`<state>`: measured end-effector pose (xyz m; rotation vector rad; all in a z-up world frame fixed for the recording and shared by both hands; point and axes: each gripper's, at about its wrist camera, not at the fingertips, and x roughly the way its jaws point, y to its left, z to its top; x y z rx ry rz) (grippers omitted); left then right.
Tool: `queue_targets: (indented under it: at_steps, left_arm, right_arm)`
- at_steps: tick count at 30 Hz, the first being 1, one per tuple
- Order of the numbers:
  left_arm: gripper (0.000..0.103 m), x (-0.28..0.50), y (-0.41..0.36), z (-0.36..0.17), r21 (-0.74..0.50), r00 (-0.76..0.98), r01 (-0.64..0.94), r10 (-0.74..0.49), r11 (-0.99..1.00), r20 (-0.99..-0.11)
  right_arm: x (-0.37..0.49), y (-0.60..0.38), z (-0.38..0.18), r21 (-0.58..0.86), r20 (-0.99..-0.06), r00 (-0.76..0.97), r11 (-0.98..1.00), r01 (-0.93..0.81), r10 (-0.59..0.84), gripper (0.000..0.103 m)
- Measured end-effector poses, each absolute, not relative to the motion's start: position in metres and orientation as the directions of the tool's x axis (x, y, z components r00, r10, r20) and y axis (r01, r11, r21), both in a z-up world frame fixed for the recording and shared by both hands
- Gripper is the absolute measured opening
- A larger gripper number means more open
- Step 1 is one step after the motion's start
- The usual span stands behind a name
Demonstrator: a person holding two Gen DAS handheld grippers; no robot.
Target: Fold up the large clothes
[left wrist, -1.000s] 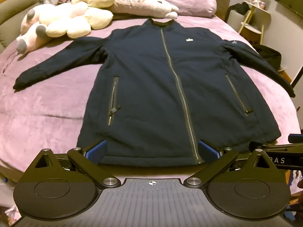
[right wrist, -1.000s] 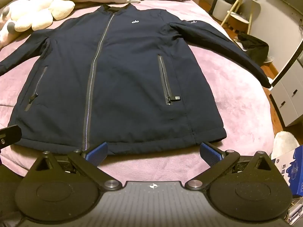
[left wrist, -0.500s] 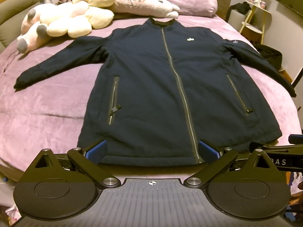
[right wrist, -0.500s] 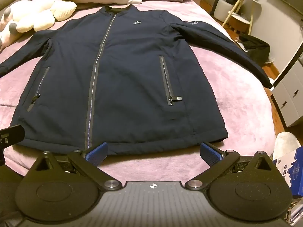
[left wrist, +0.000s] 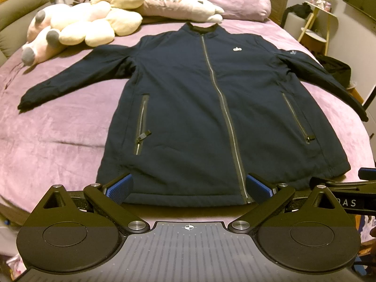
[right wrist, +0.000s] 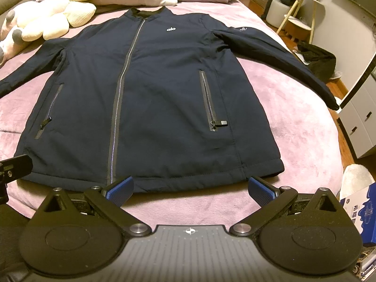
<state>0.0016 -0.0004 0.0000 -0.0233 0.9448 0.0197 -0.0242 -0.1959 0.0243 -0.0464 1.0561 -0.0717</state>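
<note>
A dark navy zip jacket point(left wrist: 188, 108) point(right wrist: 145, 98) lies flat and face up on a purple bed, zipped, both sleeves spread out to the sides. Its hem is nearest me. My left gripper point(left wrist: 188, 189) hovers open over the hem's left and middle stretch, with nothing between its blue pads point(left wrist: 119, 188). My right gripper point(right wrist: 190, 189) is open just in front of the hem's right half, also holding nothing. The right gripper's side shows at the right edge of the left wrist view as a black bar point(left wrist: 340, 192).
Plush toys point(left wrist: 77, 28) and a purple pillow point(left wrist: 230, 2) lie at the head of the bed point(left wrist: 58, 136). A stool and small side table point(right wrist: 296, 11) stand to the right of the bed, with white drawers point(right wrist: 362, 127) and a blue box point(right wrist: 362, 213) nearer.
Both grippers have drifted slightly forward and down toward the hem, so the jacket sits a little lower in view. The jacket itself has not moved.
</note>
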Motion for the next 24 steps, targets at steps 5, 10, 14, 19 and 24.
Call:
queue_targets:
  at_steps: [5, 10, 14, 19, 24]
  left_arm:
    - [0.103, 0.0003, 0.0028, 0.0004, -0.013, 0.587, -0.028, 0.006, 1.000, -0.809]
    - [0.103, 0.0003, 0.0029, 0.0005, -0.012, 0.588, -0.029, 0.007, 1.000, -0.809]
    - [0.103, 0.0003, 0.0029, 0.0005, -0.011, 0.588, -0.028, 0.007, 1.000, -0.809]
    - [0.103, 0.0000, 0.0040, 0.0008, -0.011, 0.588, -0.029, 0.008, 1.000, -0.809]
    - [0.103, 0.0004, 0.0053, 0.0015, -0.012, 0.587, -0.029, 0.007, 1.000, -0.809]
  right_arm:
    - [-0.0239, -0.1954, 0.0240, -0.071, -0.866, 0.493, 0.997, 0.036, -0.079, 0.103]
    - [-0.0253, -0.1962, 0.0251, -0.066, -0.866, 0.495, 0.997, 0.035, -0.074, 0.103]
    - [-0.0255, -0.1962, 0.0254, -0.066, -0.865, 0.497, 0.997, 0.035, -0.075, 0.103]
    - [-0.0254, -0.1965, 0.0256, -0.066, -0.865, 0.496, 0.997, 0.035, -0.074, 0.103]
    - [-0.0252, -0.1966, 0.0256, -0.064, -0.865, 0.496, 0.997, 0.034, -0.073, 0.103]
